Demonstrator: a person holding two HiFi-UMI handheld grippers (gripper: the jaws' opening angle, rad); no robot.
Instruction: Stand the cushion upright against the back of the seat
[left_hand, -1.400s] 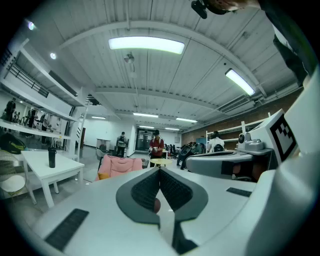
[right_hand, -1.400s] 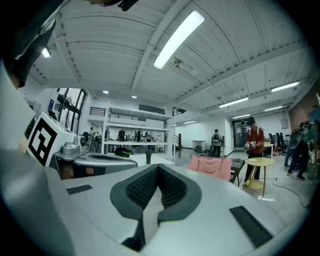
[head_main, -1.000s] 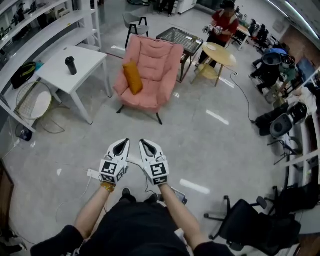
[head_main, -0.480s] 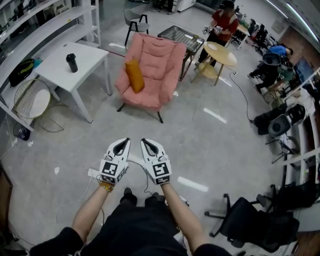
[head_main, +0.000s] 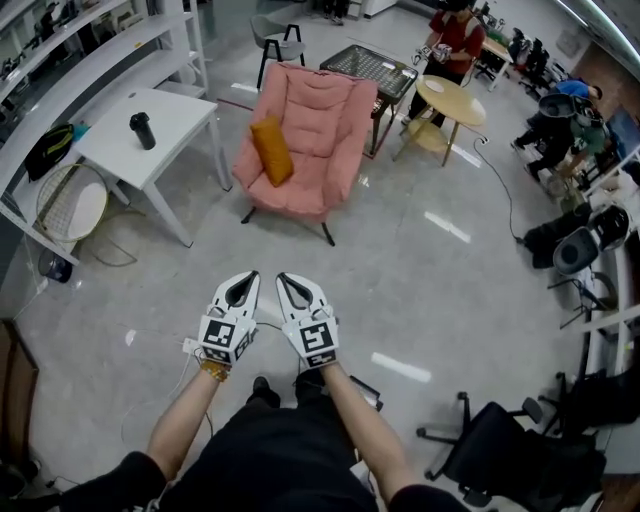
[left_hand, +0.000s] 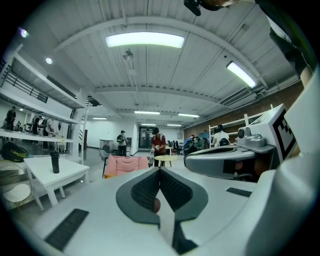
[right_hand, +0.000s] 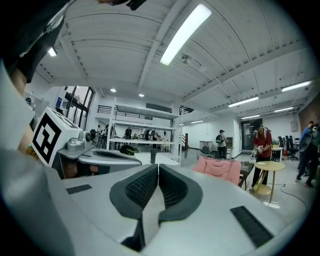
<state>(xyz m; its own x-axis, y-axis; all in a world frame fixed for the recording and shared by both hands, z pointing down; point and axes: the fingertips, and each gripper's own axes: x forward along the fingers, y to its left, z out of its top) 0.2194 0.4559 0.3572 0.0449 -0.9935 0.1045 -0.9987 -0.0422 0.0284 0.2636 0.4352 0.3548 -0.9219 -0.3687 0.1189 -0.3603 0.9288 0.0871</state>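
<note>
In the upper middle of the head view, a pink armchair (head_main: 310, 120) stands on the grey floor (head_main: 420, 290). The orange cushion (head_main: 271, 150) lies on its seat at the frame-left side. It is tilted and seems to lean toward the armrest rather than stand against the back.

Low in the frame, well apart from the chair, the left tongs (head_main: 243, 283) and the right tongs (head_main: 292, 283) are held side by side, pointing toward it. Both are pressed together with nothing between them; each pair's own view shows the ribbed pads meeting on empty air.

The task looks barely begun, with the cushion untouched. What is left is to cross the open floor, take hold of the cushion and set it upright against the backrest.

A white worktop (head_main: 170, 125) with a dark cup (head_main: 142, 130) stands just left of the chair.
</note>
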